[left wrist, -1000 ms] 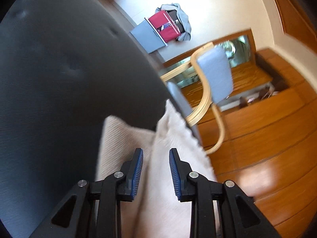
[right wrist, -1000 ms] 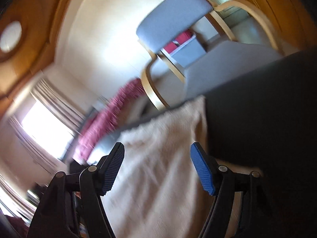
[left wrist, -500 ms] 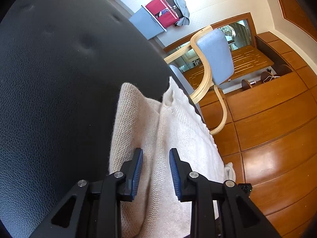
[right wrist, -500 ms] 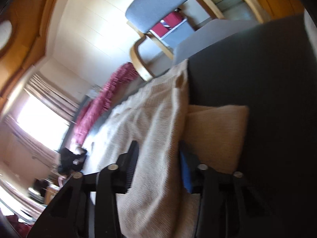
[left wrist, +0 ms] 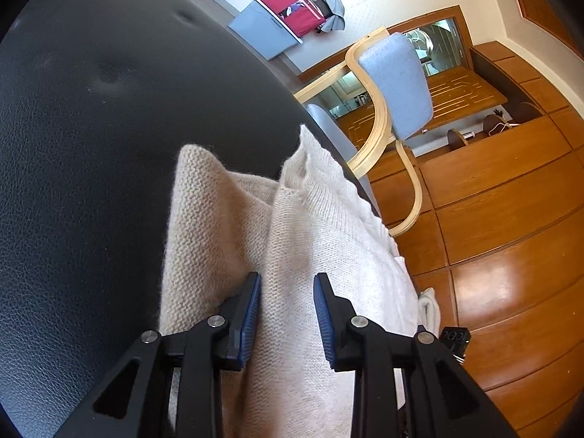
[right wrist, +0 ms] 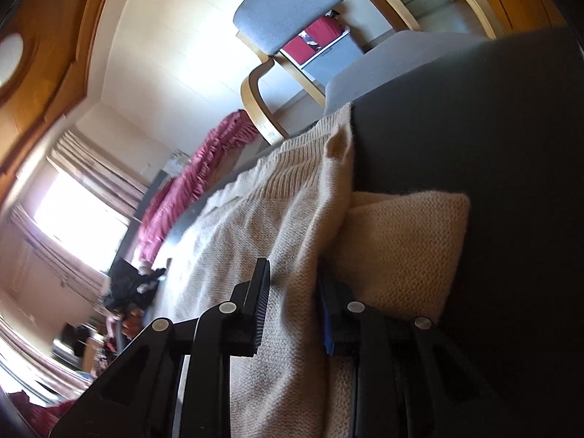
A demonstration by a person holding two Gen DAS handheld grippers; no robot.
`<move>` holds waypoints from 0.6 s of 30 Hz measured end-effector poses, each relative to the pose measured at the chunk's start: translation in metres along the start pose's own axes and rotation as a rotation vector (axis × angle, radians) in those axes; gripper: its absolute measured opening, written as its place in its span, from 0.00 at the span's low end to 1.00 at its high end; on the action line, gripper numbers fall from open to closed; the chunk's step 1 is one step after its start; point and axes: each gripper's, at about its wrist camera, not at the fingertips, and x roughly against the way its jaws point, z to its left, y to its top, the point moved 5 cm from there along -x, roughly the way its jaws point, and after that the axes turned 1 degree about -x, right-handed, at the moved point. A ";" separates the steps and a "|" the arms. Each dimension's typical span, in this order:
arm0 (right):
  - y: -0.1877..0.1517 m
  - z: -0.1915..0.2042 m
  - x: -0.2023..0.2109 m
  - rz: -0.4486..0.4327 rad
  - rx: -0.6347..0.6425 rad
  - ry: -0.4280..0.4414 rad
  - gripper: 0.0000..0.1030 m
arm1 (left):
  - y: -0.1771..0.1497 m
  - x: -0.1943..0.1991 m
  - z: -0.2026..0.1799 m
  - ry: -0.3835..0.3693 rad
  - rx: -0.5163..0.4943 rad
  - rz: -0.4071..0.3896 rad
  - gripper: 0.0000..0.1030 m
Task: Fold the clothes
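A beige knitted sweater (left wrist: 328, 226) lies on a black leather surface (left wrist: 91, 146), with one edge raised into a fold. That raised fold runs between the fingers of my left gripper (left wrist: 287, 310), which is shut on it. A flat lower layer of knit shows to the left of the fold. In the right wrist view the same sweater (right wrist: 255, 226) stretches away over the leather (right wrist: 492, 127). My right gripper (right wrist: 294, 306) is shut on a raised edge, and a folded flap lies to its right.
A wooden armchair with grey cushions (left wrist: 394, 84) stands just past the leather surface, seen also as the chair (right wrist: 303, 3). Wooden floor (left wrist: 511, 255) lies to the right. A red and grey bag (left wrist: 292, 11) sits by the wall. A crimson ruffled cloth (right wrist: 189, 189) lies near a bright window (right wrist: 80, 219).
My right gripper was wide open over the sweater a second ago and has since shut on its edge. The left gripper kept its hold while its view shifted and more of the sweater came into sight.
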 end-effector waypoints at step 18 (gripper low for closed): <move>0.012 0.028 0.039 -0.059 -0.030 0.063 0.05 | -0.017 0.053 -0.029 -0.165 -0.018 -0.060 0.03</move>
